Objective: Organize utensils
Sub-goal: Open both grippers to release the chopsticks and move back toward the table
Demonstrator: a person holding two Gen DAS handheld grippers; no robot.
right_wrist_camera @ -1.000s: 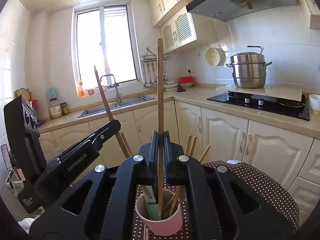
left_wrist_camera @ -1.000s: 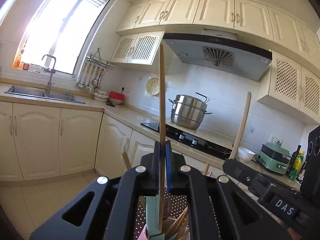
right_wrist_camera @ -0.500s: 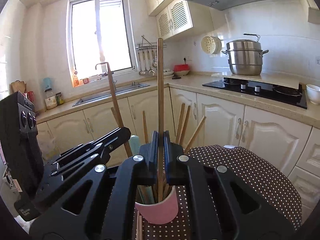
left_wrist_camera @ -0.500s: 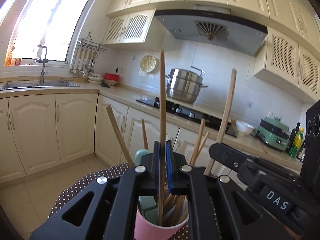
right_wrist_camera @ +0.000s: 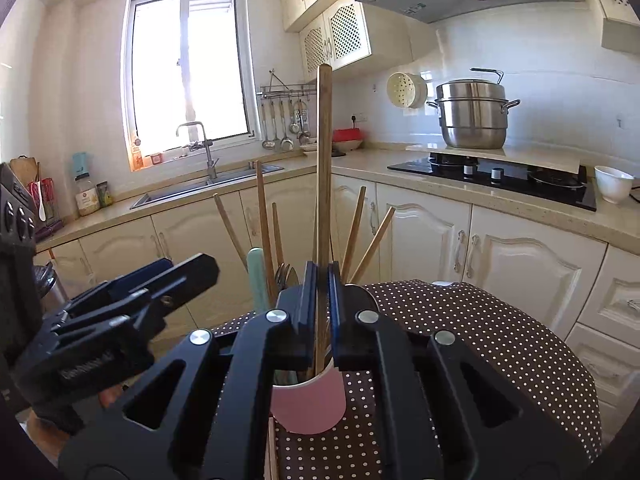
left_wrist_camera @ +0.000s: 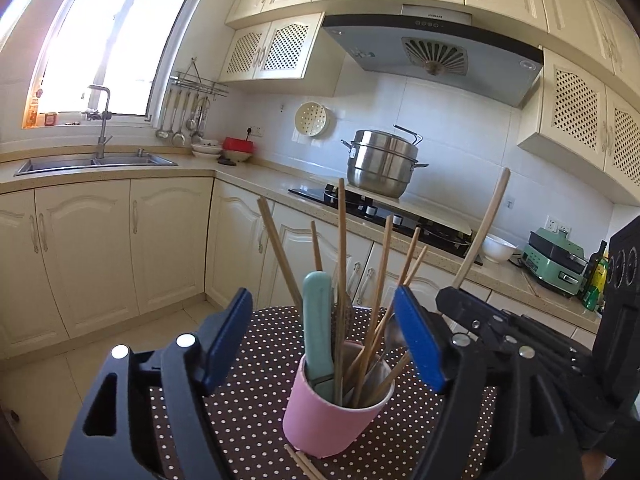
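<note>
Standing upright on the brown cloth with white dots point(left_wrist_camera: 248, 432) that covers our surface is the round pink cup point(left_wrist_camera: 332, 420), and it is well filled. Inside it we see a pale teal flat handle point(left_wrist_camera: 318, 344) leaning at the near left wall, several thin wooden chopsticks point(left_wrist_camera: 384, 276) fanned out towards the back and right, and one straight wooden chopstick point(left_wrist_camera: 341, 264) standing almost upright in the middle. Metal cutlery also sits in the cup; the right wrist view shows fork tines point(right_wrist_camera: 282, 274) just above the rim. Which other metal pieces are in there we cannot tell.

Our left tool point(left_wrist_camera: 324, 340) stands wide, its blue pads point(left_wrist_camera: 228, 340) on either side of the cup and clear of everything in it; its jaws have just been opening, and the upright chopstick stands free between them.

Our right tool point(right_wrist_camera: 320, 300) is closed narrowly on a long wooden stick point(right_wrist_camera: 323, 168), which rises straight up from between the pads while its lower end reaches down into the pink cup.

Two more loose chopsticks point(left_wrist_camera: 306, 464) lie flat on the dotted cloth, just at the near foot of the cup.
</note>
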